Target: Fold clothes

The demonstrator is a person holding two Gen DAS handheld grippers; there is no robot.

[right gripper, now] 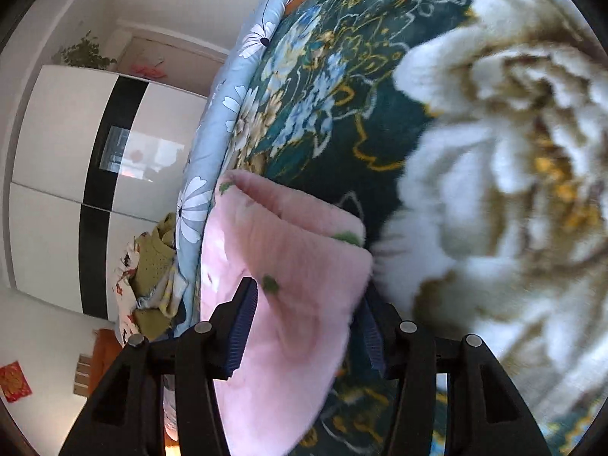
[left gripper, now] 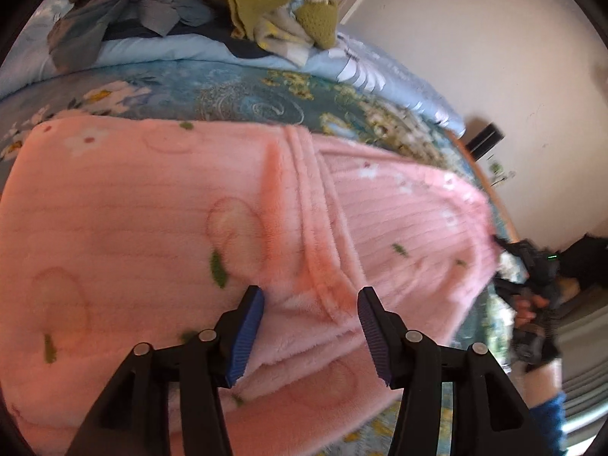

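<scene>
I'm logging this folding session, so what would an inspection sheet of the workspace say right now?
Surface: bed with dark floral blanket, light blue quilt along its far side.
Job's things: pink fleece garment, partly folded, spread on the blanket.
Clutter: heap of unfolded clothes on the quilt.
Grippers: left tool open over a garment fold; right tool open, pink fleece between its fingers.
Cables: nothing seen.
Surroundings: white wardrobe with a black stripe, white wall.
</scene>
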